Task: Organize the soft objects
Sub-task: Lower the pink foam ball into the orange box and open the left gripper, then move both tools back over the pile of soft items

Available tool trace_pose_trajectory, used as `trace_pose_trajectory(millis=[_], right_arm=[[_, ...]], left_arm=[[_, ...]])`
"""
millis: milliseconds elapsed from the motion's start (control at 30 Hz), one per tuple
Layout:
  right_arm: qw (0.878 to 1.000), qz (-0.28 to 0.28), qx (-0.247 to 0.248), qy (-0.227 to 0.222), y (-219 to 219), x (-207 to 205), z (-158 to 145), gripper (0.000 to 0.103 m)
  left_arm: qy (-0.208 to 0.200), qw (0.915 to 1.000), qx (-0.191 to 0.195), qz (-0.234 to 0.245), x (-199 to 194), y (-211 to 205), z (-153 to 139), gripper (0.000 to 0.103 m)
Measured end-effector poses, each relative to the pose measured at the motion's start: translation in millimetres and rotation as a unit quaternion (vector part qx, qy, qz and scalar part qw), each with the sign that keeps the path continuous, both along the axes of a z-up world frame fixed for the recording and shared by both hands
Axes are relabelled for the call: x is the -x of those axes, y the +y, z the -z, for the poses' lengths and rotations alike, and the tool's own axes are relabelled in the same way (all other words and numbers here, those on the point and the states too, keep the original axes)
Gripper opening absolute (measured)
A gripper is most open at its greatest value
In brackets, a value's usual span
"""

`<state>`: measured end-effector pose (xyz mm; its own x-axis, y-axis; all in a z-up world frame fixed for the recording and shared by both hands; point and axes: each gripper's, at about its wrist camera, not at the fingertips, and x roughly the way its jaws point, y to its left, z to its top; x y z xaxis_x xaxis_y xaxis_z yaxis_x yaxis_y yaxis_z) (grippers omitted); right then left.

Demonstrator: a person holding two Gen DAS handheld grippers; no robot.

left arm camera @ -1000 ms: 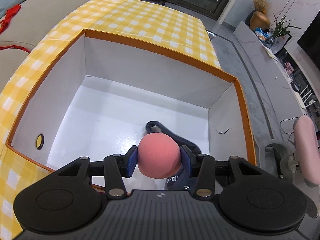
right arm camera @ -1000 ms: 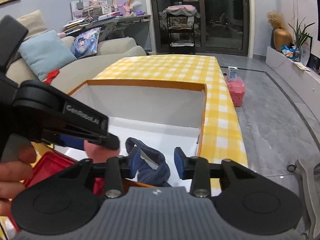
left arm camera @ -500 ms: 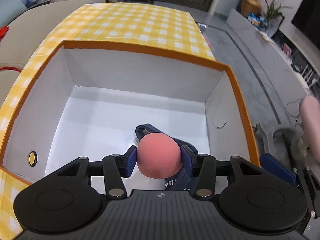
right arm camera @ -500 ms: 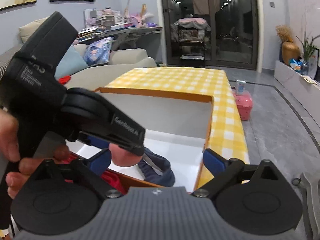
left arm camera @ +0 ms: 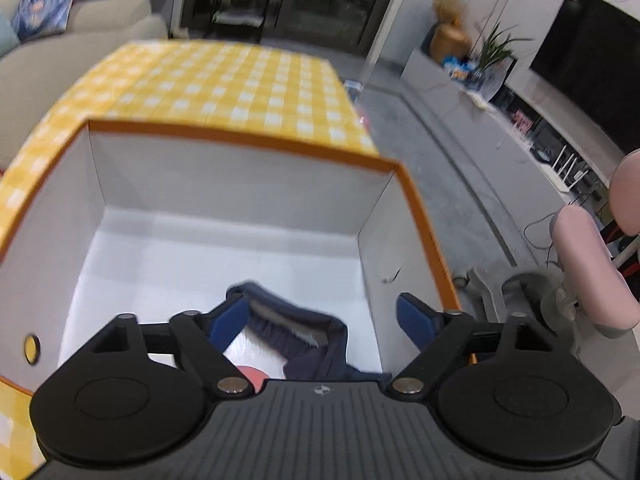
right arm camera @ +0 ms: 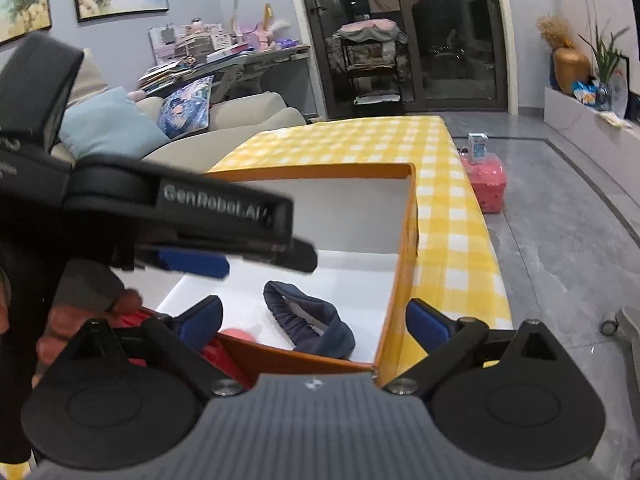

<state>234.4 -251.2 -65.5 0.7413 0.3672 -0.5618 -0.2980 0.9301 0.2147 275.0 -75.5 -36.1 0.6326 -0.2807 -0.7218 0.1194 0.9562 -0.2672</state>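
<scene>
Both soft items were in the box [left arm camera: 248, 168]: the pink ball [left arm camera: 252, 372] lay on the floor of it directly below the left tool [left arm camera: 320, 320], whose jaws were opening with nothing between them; the navy headband [right arm camera: 310, 320] lay just ahead of the right tool [right arm camera: 312, 320], which stood apart and empty. Judged near completion. Only the right view showed a red item [right arm camera: 218, 354] outside the box, possibly outstanding.

Your left gripper [left arm camera: 322, 318] jaws are opening wide and the pink ball [left arm camera: 251, 374] has dropped out, now lying below the jaws on the box floor. Your right gripper [right arm camera: 314, 320] has spread wide too, with nothing pressed between its jaws.
</scene>
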Motion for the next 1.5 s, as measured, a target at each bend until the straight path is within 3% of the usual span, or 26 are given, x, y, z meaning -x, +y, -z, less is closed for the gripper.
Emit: trace_pose_trajectory(millis=[100,333,500,600,767,933,1133,1367,1500], right_arm=[[1.0,-0.006,0.009,-0.008,3.3,1.1,-1.0,0.096],[1.0,-0.009,0.014,-0.01,3.4,0.4,-2.2,0.096],[1.0,0.001,0.0,0.019,2.9,-4.0,-7.5,0.096],[1.0,0.007,-0.003,0.022,3.8,-5.7,-15.1,0.096],[0.999,0.004,0.037,-0.014,17.7,4.0,-30.0,0.097],[0.998,0.014,0.05,-0.041,29.4,21.0,-42.9,0.1],[0.998,0.025,0.045,-0.046,36.0,43.6,-56.8,0.1],[0.999,0.032,0.017,-0.036,40.5,80.2,-65.1,0.1],[0.999,0.026,0.011,-0.032,37.7,108.9,-68.3,0.1]], left_arm=[[-0.013,0.9998,-0.018,0.0,3.3,-2.0,-6.8,0.103],[-0.015,0.9996,-0.004,-0.022,11.8,10.1,-19.3,0.103],[-0.048,0.9977,-0.02,-0.045,25.0,18.9,-41.1,0.103],[-0.05,0.9978,-0.005,-0.042,29.2,27.3,-51.5,0.103],[-0.052,0.9978,-0.007,-0.04,40.7,36.7,-63.3,0.103],[-0.049,0.9981,0.028,-0.026,53.4,44.1,-79.0,0.103],[-0.08,0.9952,0.023,-0.051,85.0,51.6,-101.3,0.103],[-0.082,0.9962,0.017,-0.023,136.4,67.2,-116.9,0.103],[-0.092,0.9937,0.0,-0.064,174.3,83.8,-112.9,0.103]])
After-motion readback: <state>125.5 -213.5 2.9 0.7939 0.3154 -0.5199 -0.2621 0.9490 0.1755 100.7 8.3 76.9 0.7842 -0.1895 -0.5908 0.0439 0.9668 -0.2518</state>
